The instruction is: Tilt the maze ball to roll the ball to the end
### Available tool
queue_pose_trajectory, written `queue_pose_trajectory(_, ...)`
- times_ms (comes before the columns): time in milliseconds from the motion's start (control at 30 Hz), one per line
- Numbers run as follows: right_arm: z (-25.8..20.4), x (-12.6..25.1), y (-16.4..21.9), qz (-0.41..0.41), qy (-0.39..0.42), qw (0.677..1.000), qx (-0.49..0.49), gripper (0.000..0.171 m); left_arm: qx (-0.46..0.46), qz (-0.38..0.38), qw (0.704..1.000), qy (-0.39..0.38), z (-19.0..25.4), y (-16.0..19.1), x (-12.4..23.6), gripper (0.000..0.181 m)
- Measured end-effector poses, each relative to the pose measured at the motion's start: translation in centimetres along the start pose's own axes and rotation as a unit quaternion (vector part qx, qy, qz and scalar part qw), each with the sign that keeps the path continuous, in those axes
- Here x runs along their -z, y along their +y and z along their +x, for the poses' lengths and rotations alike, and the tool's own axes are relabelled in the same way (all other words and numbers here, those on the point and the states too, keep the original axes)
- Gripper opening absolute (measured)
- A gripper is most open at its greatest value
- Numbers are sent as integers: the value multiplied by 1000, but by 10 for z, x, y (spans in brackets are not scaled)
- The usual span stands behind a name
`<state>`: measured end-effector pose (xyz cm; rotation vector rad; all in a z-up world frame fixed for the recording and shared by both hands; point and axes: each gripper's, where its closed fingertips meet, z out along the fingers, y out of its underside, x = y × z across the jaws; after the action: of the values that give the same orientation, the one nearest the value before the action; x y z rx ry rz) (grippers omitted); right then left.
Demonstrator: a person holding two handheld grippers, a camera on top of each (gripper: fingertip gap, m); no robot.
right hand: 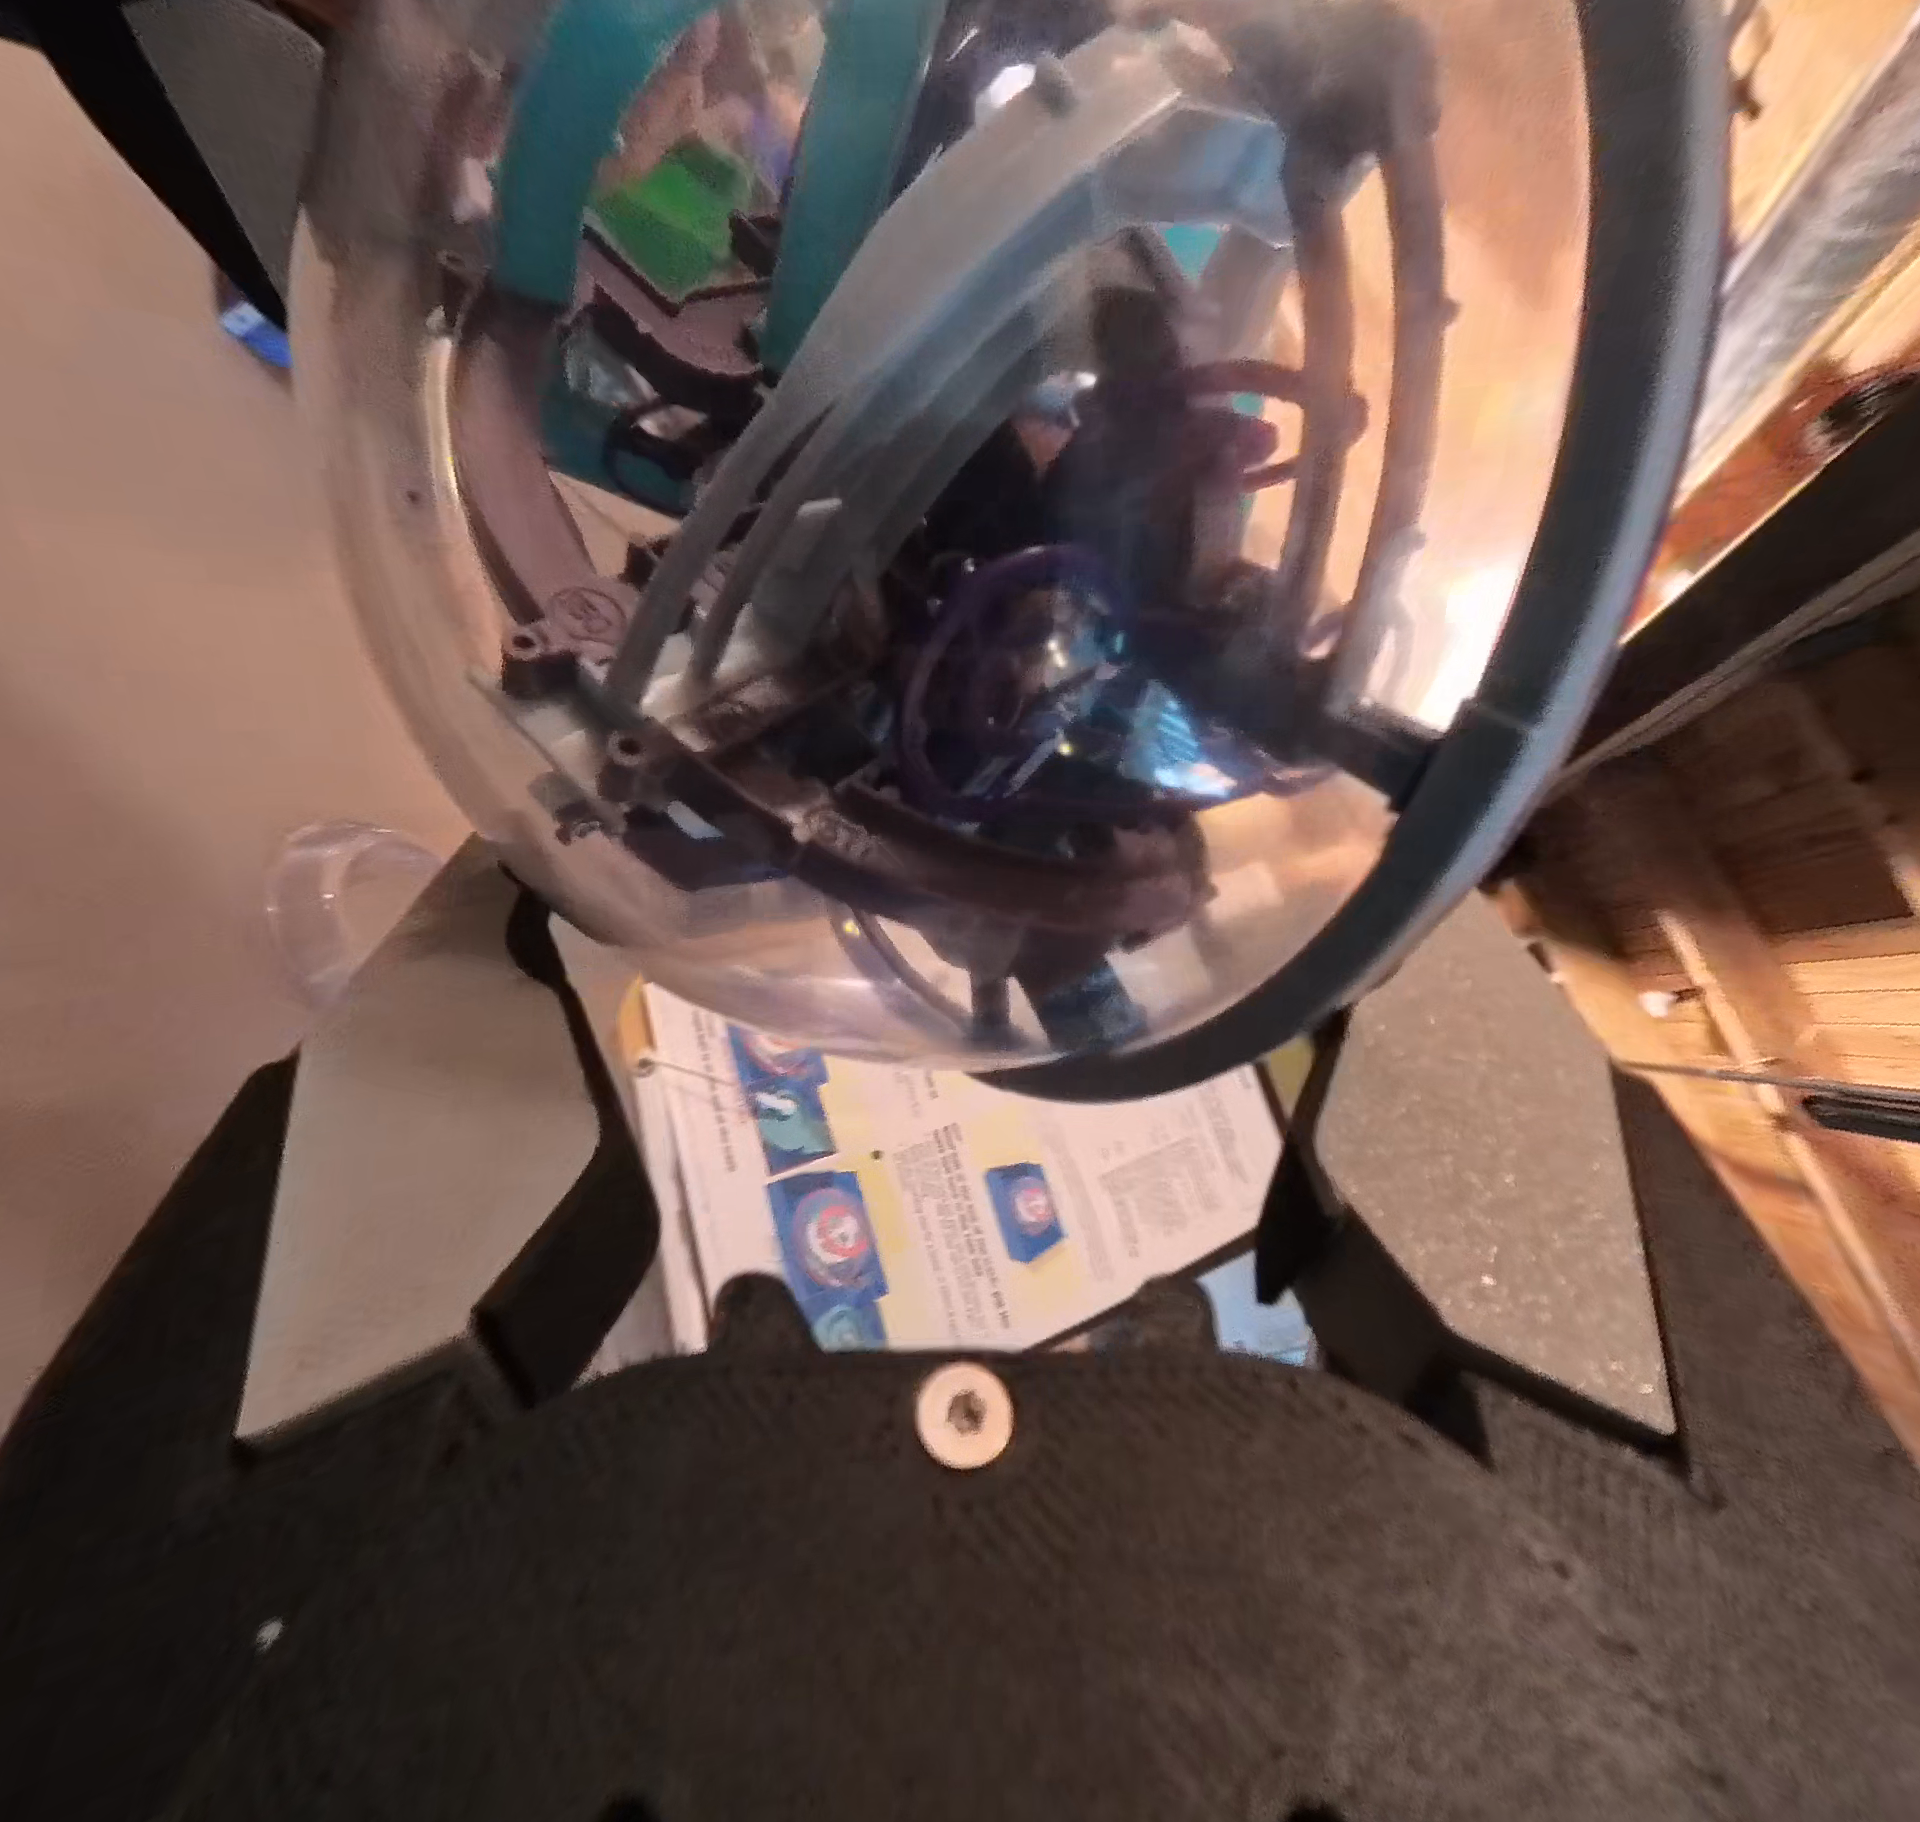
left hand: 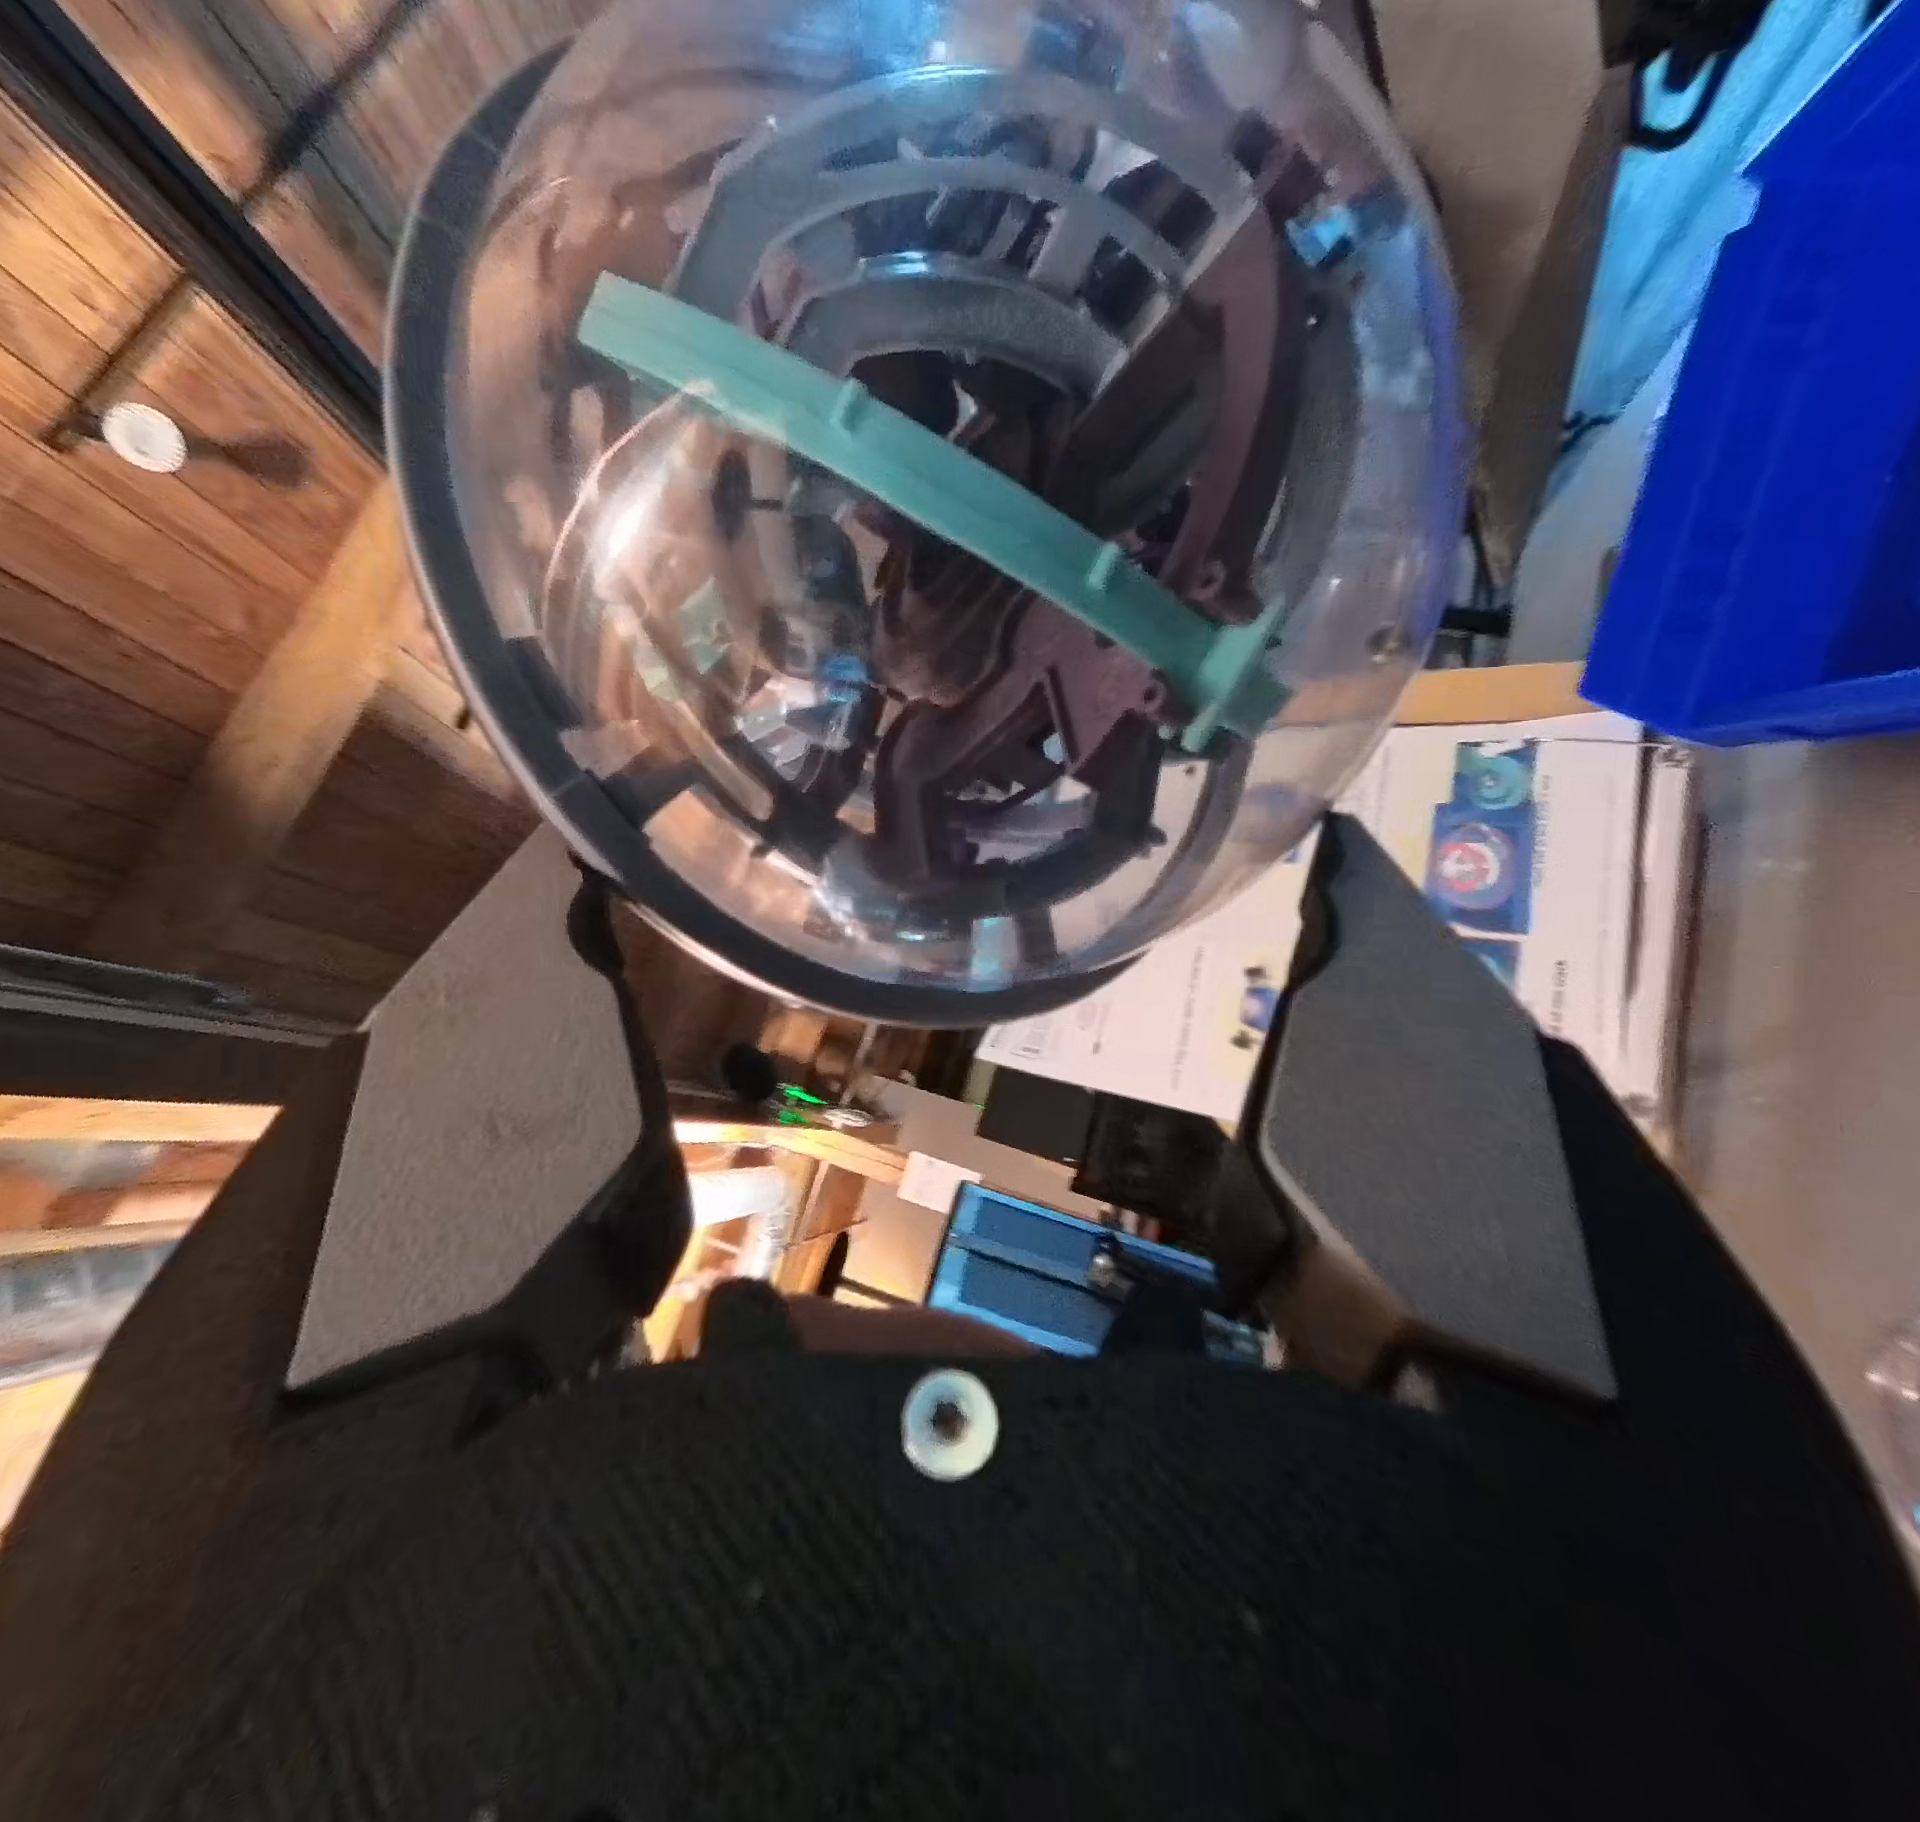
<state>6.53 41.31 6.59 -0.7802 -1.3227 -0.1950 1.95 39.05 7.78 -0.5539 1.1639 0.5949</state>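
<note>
- Nearest the lens in the left wrist view, the left gripper (left hand: 956,899) is filling the bottom of the frame, its black body leading up to two grey-padded fingers (left hand: 499,1097) that are spreading wide.
- Both fingertips are pressing against the lower curve of the maze ball (left hand: 914,442), so the fingers are gripping the ball from either side.
- The maze ball is sitting in the upper centre of this frame, a clear sphere with a dark band (left hand: 623,858) around its seam, grey and brown tracks inside, and a teal bar (left hand: 914,505) crossing diagonally.
- At the right edge, a blue bin (left hand: 1787,422) is standing above a printed sheet (left hand: 1455,889).
- In the right wrist view, the right gripper (right hand: 925,951) is likewise spreading its fingers (right hand: 416,1149) wide, tips touching the underside of the sphere, gripping it.
- Here the maze ball (right hand: 935,484) is filling the upper centre of the frame, blurred; the small ball inside cannot be made out.
- Below it, an instruction sheet (right hand: 935,1201) is lying on the surface (right hand: 156,629).
</note>
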Motion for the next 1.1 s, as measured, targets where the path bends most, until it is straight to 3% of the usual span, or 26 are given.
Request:
queue_pose_trajectory(200,-29,-12,28,-60,-116,983,-132,149,149,-58,980,118,36,25,-5,129)
queue_pose_trajectory(367,-58,-14,51,-96,-179,961,-189,149,212,-78,961,161,69,34,-4,129)
queue_pose_trajectory(1100,-92,-15,73,-109,-215,941,-238,149,243,-99,943,204,105,44,1,129)
